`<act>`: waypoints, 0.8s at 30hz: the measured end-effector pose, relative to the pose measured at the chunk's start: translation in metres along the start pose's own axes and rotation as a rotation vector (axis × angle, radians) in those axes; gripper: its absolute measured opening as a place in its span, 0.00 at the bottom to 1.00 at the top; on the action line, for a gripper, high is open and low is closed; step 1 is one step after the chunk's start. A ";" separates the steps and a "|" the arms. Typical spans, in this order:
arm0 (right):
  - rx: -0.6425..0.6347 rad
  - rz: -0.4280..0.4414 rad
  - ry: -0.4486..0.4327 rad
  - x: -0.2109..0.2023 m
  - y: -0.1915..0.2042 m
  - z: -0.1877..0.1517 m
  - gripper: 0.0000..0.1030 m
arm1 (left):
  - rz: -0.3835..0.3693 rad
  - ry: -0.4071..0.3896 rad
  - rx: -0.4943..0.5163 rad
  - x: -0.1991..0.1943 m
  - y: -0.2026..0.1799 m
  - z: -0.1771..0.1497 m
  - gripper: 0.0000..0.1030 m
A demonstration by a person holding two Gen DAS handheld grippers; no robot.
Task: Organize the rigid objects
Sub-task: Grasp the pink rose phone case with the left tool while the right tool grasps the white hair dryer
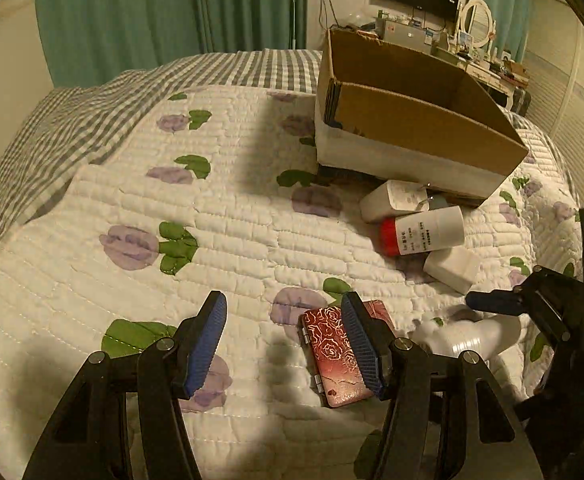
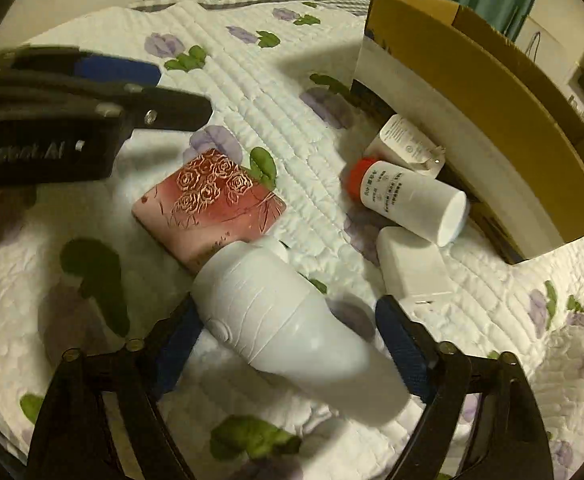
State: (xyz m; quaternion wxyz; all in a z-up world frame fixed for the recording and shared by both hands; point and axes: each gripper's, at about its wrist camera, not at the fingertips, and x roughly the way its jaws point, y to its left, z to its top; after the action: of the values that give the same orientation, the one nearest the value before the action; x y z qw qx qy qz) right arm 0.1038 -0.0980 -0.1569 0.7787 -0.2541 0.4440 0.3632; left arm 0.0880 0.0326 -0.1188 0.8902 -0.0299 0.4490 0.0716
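A red case (image 1: 332,356) embossed with roses (image 2: 211,204) lies flat on the quilt. My left gripper (image 1: 283,298) hangs open just above it, the right finger over the case's middle and the left finger over bare quilt. A white plastic bottle (image 2: 283,320) lies slantwise between the fingers of my right gripper (image 2: 287,304), touching the left pad near its tip and the right pad near its base. In the left wrist view this bottle (image 1: 480,338) lies on the quilt under a right finger (image 1: 492,304).
An open cardboard box (image 1: 412,120) stands on the bed (image 2: 472,92). In front of it lie a red-capped white bottle (image 2: 408,196), a white plug-like adapter (image 2: 408,140) and a white block (image 2: 412,268). A checked sheet (image 1: 91,112) covers the far end.
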 end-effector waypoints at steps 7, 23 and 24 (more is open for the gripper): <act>0.145 -0.031 -0.128 -0.042 -0.021 -0.009 0.50 | -0.001 0.016 0.030 0.001 -0.009 0.000 0.60; 0.366 -0.130 -0.133 -0.045 -0.083 -0.010 0.50 | 0.025 0.140 0.121 0.041 -0.065 -0.016 0.67; 0.368 -0.127 -0.132 -0.045 -0.083 -0.010 0.50 | 0.030 0.141 0.104 0.043 -0.062 -0.016 0.70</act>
State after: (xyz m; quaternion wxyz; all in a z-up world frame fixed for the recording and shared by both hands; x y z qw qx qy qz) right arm 0.1493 -0.1712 -0.1166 0.8608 -0.1106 0.4338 0.2422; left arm 0.1104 -0.0258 -0.1632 0.8555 0.0181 0.5141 0.0594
